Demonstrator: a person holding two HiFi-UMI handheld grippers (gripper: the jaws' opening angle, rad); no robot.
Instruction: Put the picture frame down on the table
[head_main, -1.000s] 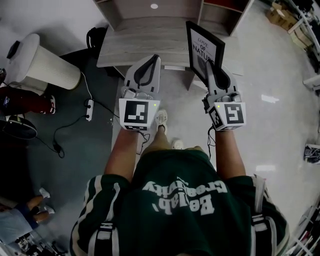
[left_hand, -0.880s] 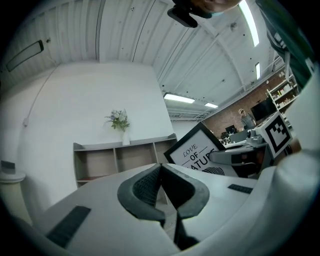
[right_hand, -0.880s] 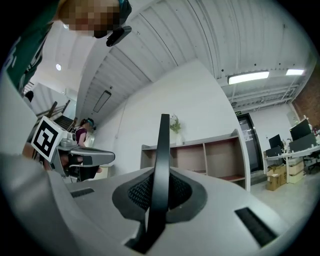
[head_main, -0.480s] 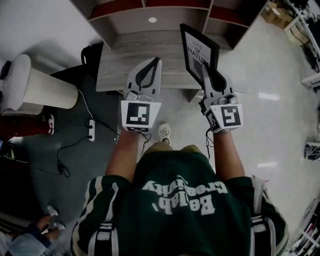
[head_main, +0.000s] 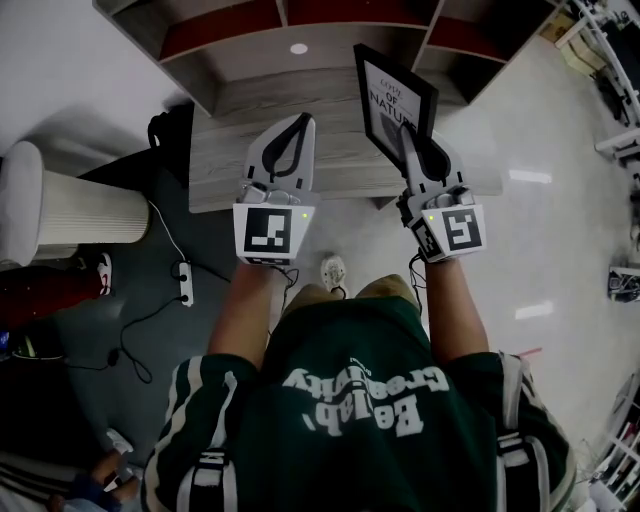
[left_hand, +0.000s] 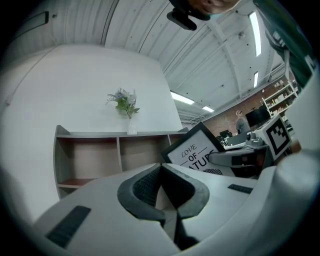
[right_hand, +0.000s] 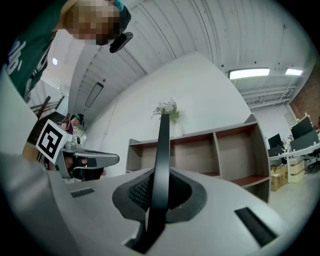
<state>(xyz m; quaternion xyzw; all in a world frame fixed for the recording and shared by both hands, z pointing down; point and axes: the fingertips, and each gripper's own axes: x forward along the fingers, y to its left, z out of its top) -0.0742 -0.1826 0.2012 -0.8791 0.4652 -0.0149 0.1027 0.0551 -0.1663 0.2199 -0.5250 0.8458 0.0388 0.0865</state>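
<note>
- Grey plastic forms both grippers; there are two, one in each of the person's hands, and each carries one black-and-white marker cube (head_main: 272, 230) at its back end.
- Right gripper (head_main: 408, 135): its jaws are clamped on the lower edge of the one picture frame (head_main: 392, 100). In the right gripper view the thin black edge of the frame (right_hand: 162, 145) stands straight up between the ribbed pads (right_hand: 137, 192).
- Left gripper (head_main: 303, 120): its jaw tips meet with nothing between them, which the left gripper view (left_hand: 161, 175) also shows. It is beside the right gripper and apart from the frame.
- The frame is black with a white print reading "LOVE OF NATURE". It stands upright, slightly tilted, over the right part of the table (head_main: 230, 150). No view shows whether its bottom edge touches the tabletop.
- One table is in view, with a pale grey wood-grain top; both grippers reach over its near edge.
- One shelf unit (head_main: 240, 50) stands behind the table. Three compartments across show in the right gripper view, with reddish-brown boards inside.
- One clear vase (left_hand: 131, 127) stands on top of the shelf unit and holds one small bunch of flowers (left_hand: 122, 102).
- On the floor to the left are one white ribbed cylinder (head_main: 70, 205) and one power strip (head_main: 180, 272) with cables.
- One white shoe (head_main: 333, 272) of the person shows between the arms.
</note>
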